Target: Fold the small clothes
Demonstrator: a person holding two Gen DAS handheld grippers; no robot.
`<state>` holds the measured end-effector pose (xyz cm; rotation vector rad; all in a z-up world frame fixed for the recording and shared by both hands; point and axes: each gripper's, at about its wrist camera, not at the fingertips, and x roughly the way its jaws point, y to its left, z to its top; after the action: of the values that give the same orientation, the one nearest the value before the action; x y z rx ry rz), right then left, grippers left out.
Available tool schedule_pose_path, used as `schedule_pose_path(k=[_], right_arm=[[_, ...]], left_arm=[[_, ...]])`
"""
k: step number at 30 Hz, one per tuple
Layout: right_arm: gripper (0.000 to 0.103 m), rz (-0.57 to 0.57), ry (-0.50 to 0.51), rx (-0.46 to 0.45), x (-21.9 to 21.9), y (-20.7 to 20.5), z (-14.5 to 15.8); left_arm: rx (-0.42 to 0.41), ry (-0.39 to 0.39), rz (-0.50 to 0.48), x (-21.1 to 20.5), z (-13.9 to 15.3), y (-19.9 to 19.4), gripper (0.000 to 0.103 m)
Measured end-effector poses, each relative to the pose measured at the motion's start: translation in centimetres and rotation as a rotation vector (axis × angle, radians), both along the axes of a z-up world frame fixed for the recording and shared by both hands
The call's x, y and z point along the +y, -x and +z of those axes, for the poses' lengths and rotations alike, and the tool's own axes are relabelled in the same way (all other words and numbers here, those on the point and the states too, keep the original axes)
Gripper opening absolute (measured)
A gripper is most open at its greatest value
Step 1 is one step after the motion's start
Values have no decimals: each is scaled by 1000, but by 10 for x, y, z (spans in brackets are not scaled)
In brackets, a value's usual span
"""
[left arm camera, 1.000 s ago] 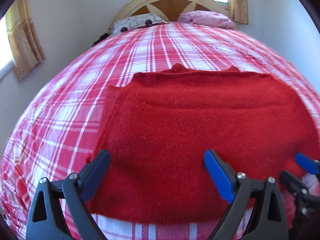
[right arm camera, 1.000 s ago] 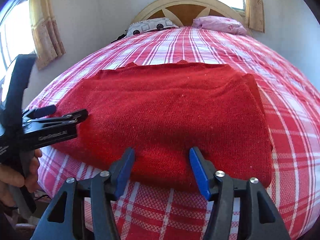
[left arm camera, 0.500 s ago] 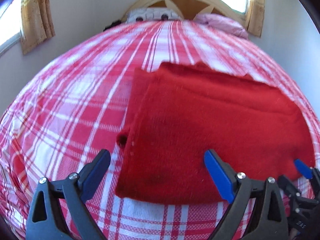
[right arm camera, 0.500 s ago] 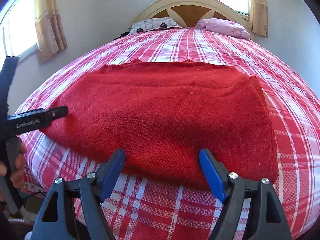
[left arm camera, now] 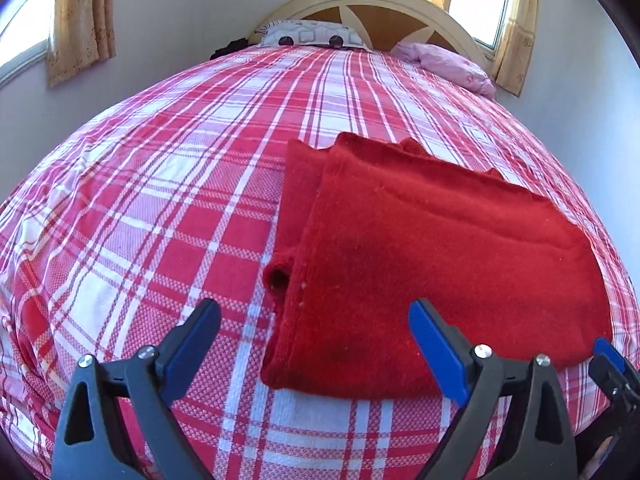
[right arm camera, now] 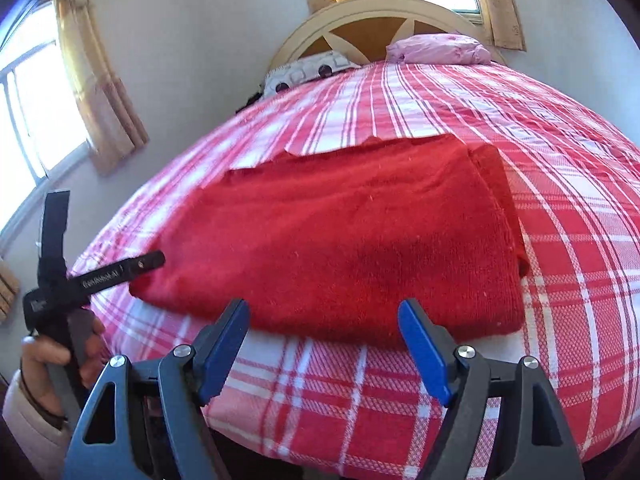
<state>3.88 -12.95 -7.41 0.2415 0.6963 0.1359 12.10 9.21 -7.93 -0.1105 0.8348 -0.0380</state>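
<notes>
Sweater (left arm camera: 432, 264): folded red slab, frame centre, on the bed (left arm camera: 160, 208).
Left claw (left arm camera: 316, 348): wide, empty.
Right claw (right arm camera: 324, 344): wide, empty.
My next step: pinch both near corners evenly.

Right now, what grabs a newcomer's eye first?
The folded red sweater lying flat on the red-and-white plaid bedspread, near the bed's foot edge. Both tongs, left and right, hover open before it, holding nothing. Two pillows sit by the arched headboard.
</notes>
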Motion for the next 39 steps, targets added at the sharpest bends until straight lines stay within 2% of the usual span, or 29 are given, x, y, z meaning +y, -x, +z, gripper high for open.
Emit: schedule_pose_path(k=[6,8,10,11,13,14,15,19,22,25,32,37,39], right_arm=[[78,-9,25,2,0,1,0],[78,-5,19,1,0,2,0],[78,4,33,-7,3,3,2],[78,11,43,-11,5,4,3],[78,34,57,-26,12,4,6],[78,53,58,-36,16,4,8],[78,76,64,-44,22,3,9],[78,143,127,-60,46,0,9],[78,199,145,-72,66,-6,7],[78,253,176,-88,85,-14,5],[78,403,256,-138,141,-32,-4],[78,429,380,-161,174,-53,-18],[78,430,350,-168,179,-62,-22]], left_arm=[[66,65,1,3,-17,-6,96],[56,74,8,3,-18,-6,95],[46,82,-13,3,-17,-5,80],[45,103,-29,3,-15,-5,76],[41,195,-64,10,-12,-4,56],[44,220,-72,12,-12,-4,53],[48,225,-76,15,-11,-4,49],[48,210,-97,18,-8,-3,18],[35,233,-109,21,0,-1,15],[23,210,-113,20,10,-2,14],[96,246,-123,19,21,-12,14],[86,254,-174,12,37,-16,14],[95,294,-186,14,37,-19,13]])
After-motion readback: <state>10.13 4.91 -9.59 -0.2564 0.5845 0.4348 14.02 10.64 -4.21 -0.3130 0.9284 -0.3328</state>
